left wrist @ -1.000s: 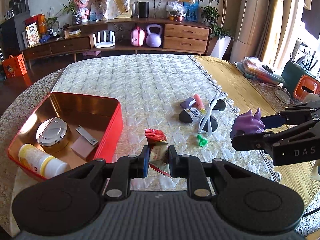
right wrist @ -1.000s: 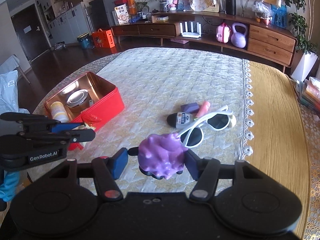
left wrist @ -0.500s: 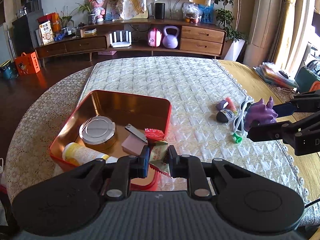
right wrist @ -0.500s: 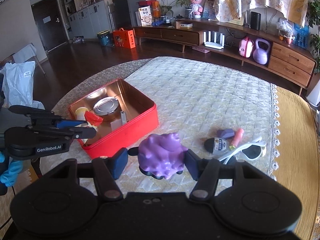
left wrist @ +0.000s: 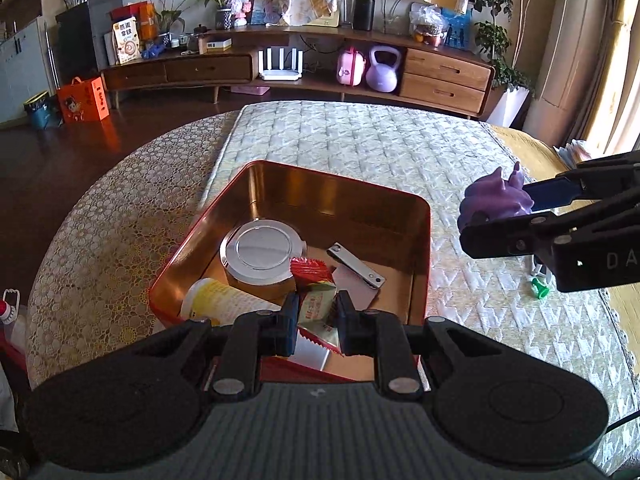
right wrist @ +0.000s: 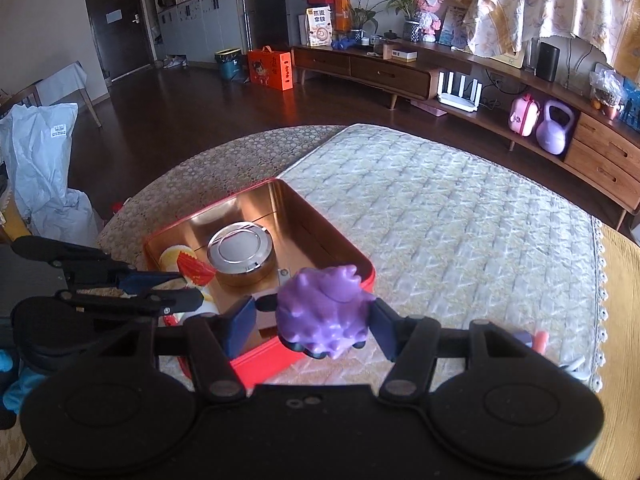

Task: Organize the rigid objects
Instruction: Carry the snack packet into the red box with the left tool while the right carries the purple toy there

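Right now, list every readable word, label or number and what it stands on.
"DA", cut off at the frame edge: body of the right tongs.
Snack packet: print blurred.
Bag on the sideboard: Chinese characters, too small.
Orange box on the floor: print blurred.

A round table [left wrist: 100, 248] is covered with a cream lace cloth, and a pale quilted runner [left wrist: 360, 140] lies across its middle. On the runner's near left part sits a red tin box [left wrist: 420, 216] with a shiny copper-coloured inside, open at the top. To the right on the runner lies a small green piece [left wrist: 540, 289], and at the right wrist view's right edge a pink thing [right wrist: 541, 339] and a purple thing [right wrist: 522, 337] lie together.
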Available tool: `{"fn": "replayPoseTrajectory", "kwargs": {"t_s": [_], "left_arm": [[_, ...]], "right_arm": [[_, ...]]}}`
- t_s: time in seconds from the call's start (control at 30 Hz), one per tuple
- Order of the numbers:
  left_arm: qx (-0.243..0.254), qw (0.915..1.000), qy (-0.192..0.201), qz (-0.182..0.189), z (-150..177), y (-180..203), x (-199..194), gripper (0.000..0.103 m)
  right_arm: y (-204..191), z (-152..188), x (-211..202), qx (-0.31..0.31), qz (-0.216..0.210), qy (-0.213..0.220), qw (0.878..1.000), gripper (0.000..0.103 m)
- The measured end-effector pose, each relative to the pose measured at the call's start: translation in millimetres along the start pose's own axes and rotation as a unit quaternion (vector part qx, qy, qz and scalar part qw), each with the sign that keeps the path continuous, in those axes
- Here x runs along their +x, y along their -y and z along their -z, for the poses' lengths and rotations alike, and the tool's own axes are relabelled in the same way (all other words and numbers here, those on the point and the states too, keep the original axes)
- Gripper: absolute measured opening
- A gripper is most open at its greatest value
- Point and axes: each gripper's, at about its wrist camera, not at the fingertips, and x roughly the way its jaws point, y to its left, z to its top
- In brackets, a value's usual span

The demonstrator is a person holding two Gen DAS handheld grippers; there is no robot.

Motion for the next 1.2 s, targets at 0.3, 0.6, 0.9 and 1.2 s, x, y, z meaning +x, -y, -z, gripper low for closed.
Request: {"fn": "replayPoseTrajectory", "kwargs": {"t_s": [0.3, 0.6, 0.9, 1.2], "left_arm": [[-0.01, 0.9999, -0.011, -0.005, -2, -11, 24, 0.019], [-0.019, 0.9997, -0.015, -0.007, -6, -18, 38, 0.018], [-0.024, 0.9995, -0.02, -0.001, -5, -17, 51, 0.019], [-0.017, 0.9995, -0.028, 0.004, -5, -12, 57, 0.019]], "right_arm": [[-5, -22, 57, 0.011, 0.005, -0.024, 1.0, 0.061], [-18, -31, 94, 0.014, 0.005, -0.043, 0.999, 0.061], [-11, -25, 107, 0.056, 0.012, -0.057, 0.997, 0.061], [-6, -23, 103, 0.069, 0.024, -0.052, 0.996, 0.058]]}}
